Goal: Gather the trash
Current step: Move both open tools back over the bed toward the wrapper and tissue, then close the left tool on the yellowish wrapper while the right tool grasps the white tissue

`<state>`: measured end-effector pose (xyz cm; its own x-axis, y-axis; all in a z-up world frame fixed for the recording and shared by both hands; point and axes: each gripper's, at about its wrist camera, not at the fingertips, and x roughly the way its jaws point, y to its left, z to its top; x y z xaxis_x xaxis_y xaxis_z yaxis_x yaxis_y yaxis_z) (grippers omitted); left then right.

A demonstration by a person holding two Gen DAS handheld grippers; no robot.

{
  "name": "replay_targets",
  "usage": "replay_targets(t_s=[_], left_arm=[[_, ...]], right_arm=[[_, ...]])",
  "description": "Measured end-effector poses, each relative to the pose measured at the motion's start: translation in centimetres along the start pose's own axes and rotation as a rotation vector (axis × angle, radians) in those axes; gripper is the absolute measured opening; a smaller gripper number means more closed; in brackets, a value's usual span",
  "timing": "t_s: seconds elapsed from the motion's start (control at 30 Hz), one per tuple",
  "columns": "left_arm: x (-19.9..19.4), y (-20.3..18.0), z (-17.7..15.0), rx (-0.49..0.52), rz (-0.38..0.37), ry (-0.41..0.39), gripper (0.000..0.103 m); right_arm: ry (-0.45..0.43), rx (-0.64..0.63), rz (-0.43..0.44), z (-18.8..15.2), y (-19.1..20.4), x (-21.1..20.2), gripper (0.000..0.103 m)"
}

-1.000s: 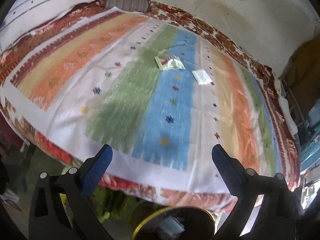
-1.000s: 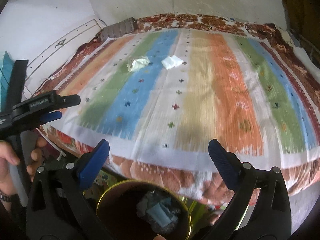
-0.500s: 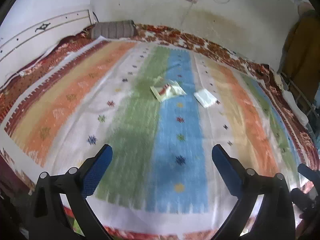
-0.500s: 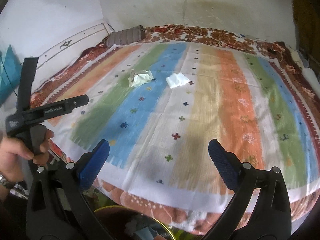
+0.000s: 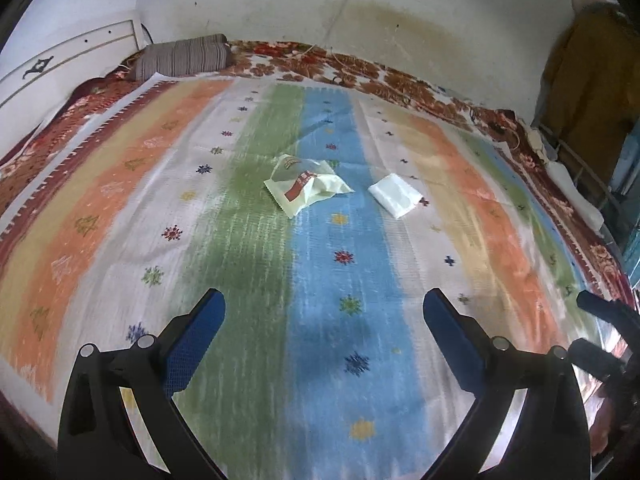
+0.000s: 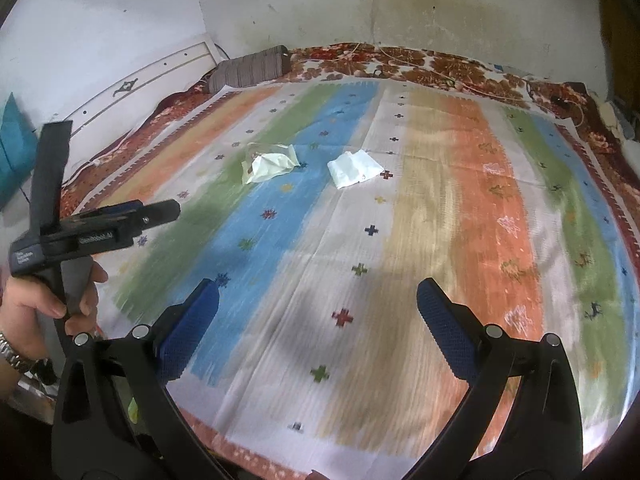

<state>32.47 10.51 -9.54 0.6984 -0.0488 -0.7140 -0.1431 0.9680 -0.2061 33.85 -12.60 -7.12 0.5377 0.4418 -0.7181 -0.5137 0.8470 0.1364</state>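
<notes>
Moved forward over the striped bedspread [image 5: 248, 264] since a second ago, leaving the yellow-rimmed bin below out of sight. Held both grippers, left [image 5: 324, 320] and right [image 6: 318, 312], spread wide and empty above the cloth. Left the crumpled yellowish wrapper [image 5: 306, 186] on the green and blue stripes, well ahead, with the white tissue [image 5: 394, 199] just to its right, apart from it. Showed the left hand [image 6: 38, 304] gripping the left tool's handle.
</notes>
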Motion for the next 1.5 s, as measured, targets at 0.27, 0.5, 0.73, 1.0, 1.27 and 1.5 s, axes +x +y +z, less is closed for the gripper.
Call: replay_targets(t_s=[0.27,0.5,0.73,1.0,1.27,1.5], left_arm=[[3.1,1.5,2.7,0.028,0.008,0.009,0.096],[5.7,2.2,4.3,0.065,-0.002,0.032,0.094],[8.7,2.9,5.7,0.134,-0.019,0.069,0.093],[12.7,4.3,8.3,0.244,-0.024,0.088,0.092],[16.4,2.4,9.2,0.366,-0.106,0.136,0.086],[17.4,1.9,9.4,0.352,-0.131,0.139,0.05]], right_arm=[[0.01,-0.018,0.025,3.2,-1.1,4.8,0.094],[0.003,-0.058,0.027,6.3,-1.7,8.9,0.094],[0.027,-0.075,0.018,8.3,-3.0,13.3,0.09],[0.106,-0.079,-0.015,10.6,-3.5,19.1,0.083],[0.193,-0.087,-0.037,13.4,-5.5,25.8,0.053],[0.2,-0.091,0.037,13.1,-5.6,26.7,0.01]])
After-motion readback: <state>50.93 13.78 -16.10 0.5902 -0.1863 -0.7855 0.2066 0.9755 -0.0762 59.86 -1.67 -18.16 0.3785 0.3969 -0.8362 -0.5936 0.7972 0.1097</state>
